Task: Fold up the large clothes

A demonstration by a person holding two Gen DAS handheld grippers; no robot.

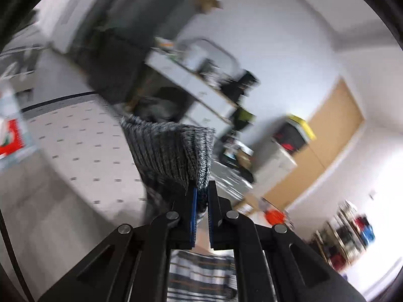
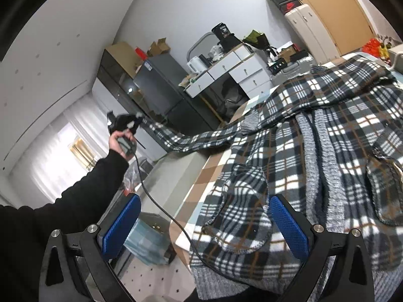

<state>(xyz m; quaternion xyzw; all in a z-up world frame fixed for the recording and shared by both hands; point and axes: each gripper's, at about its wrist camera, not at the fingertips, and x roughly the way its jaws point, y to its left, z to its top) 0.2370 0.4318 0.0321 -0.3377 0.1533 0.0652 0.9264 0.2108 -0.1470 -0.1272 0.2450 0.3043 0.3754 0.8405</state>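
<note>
A large plaid jacket (image 2: 314, 151) with grey knit trim lies spread over the bed. Its left sleeve (image 2: 191, 138) is stretched out past the bed's edge into the air. In the left wrist view, my left gripper (image 1: 201, 196) is shut on the sleeve's grey knit cuff (image 1: 173, 151), which stands up between the blue pads. The same gripper (image 2: 136, 123) shows in the right wrist view, held up by a hand in a black sleeve. My right gripper (image 2: 204, 214) stands open above the jacket's lower left corner, with a patch pocket (image 2: 241, 214) between its fingers, not pressed.
The bed has a checked sheet (image 2: 216, 166) showing at its left edge. Beyond it stand a white desk with drawers (image 2: 234, 73), a dark fridge (image 2: 161, 85) and a white cabinet (image 2: 309, 30). A cable (image 2: 161, 206) hangs from the left gripper. Boxes sit on the floor (image 2: 146, 236).
</note>
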